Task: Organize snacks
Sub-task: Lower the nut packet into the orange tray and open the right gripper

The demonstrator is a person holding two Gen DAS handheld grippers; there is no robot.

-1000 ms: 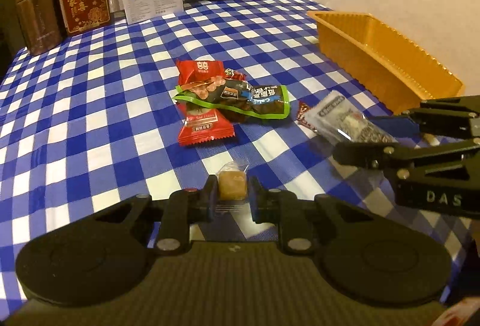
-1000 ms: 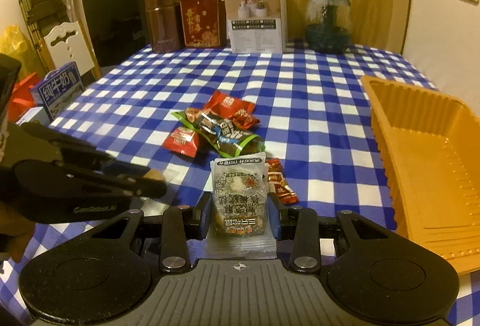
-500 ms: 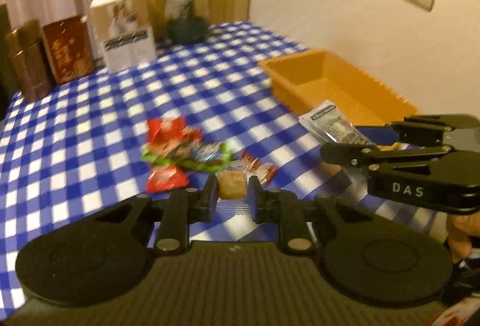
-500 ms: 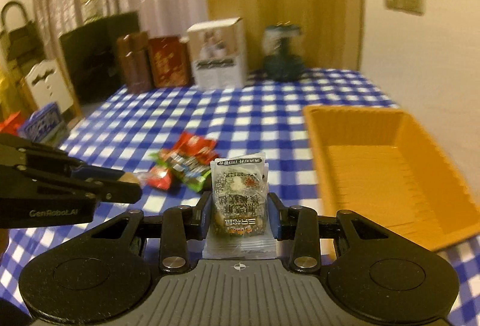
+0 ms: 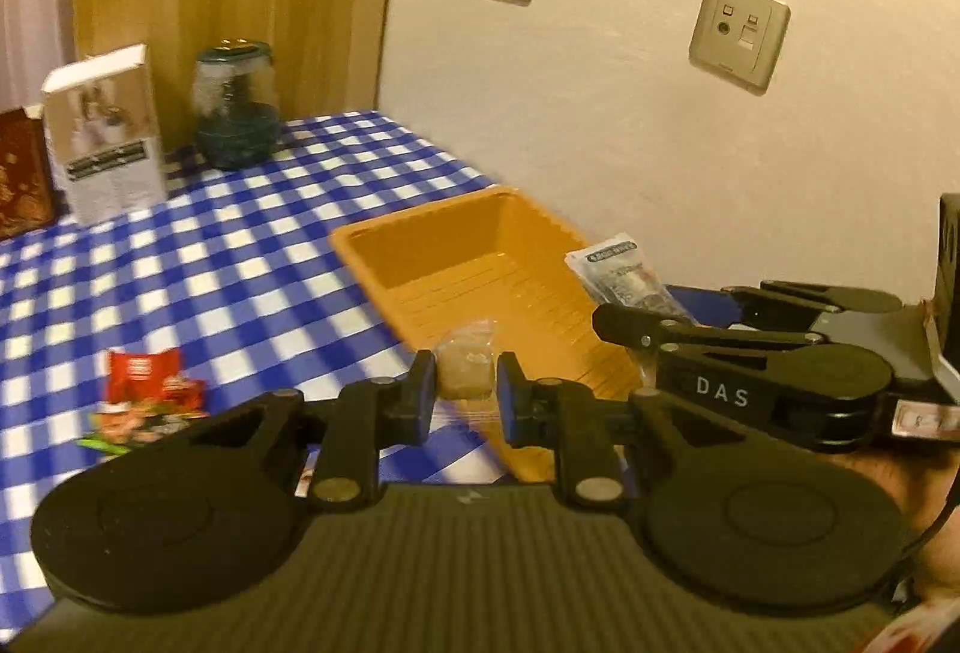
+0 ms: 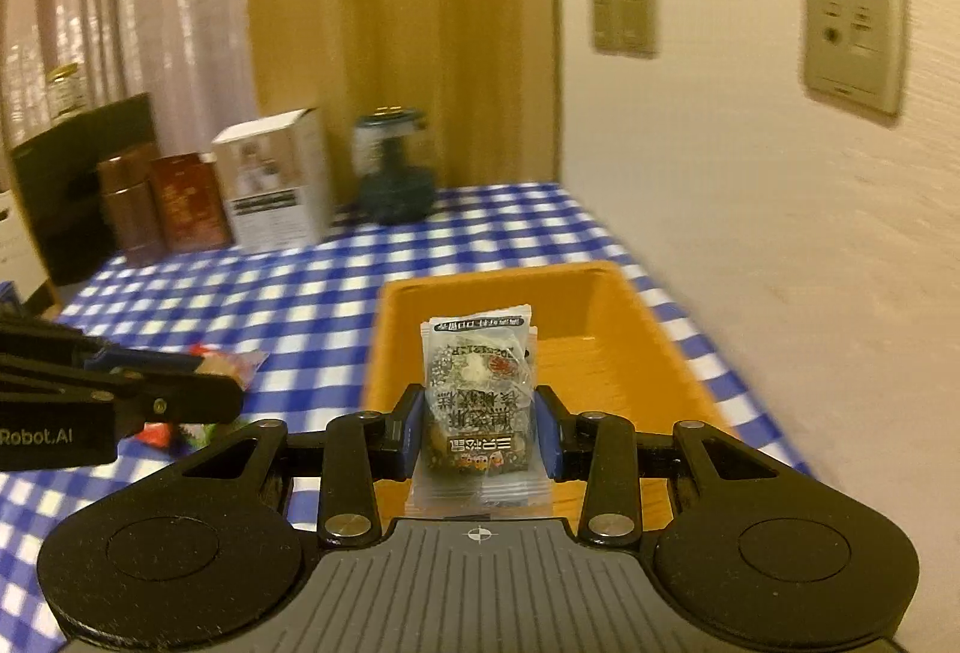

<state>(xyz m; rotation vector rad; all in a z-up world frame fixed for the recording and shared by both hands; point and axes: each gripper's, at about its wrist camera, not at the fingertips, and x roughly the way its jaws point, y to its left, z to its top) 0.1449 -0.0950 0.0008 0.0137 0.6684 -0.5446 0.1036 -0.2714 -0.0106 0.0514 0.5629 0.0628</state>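
I'm on the drop-off now, left gripper [image 5: 463, 389] pinching the small wrapped candy [image 5: 465, 368] and right gripper [image 6: 480, 434] clamping the grey snack packet [image 6: 478, 389] above the orange tray [image 6: 666, 353], so next I lower and release both inside.

Quick count: one orange plastic tray [image 5: 480, 257], one clear-wrapped tan candy [image 5: 465, 371], and one grey printed snack packet [image 6: 480, 395]. The pile of red and green snack wrappers [image 5: 144, 395] is too blurry to count. At the back there's one white cardboard box [image 6: 276, 185], one dark teal glass jar [image 6: 393, 167], and two brown-red tins [image 6: 162, 203]. Three wall plates [image 5: 738, 32].
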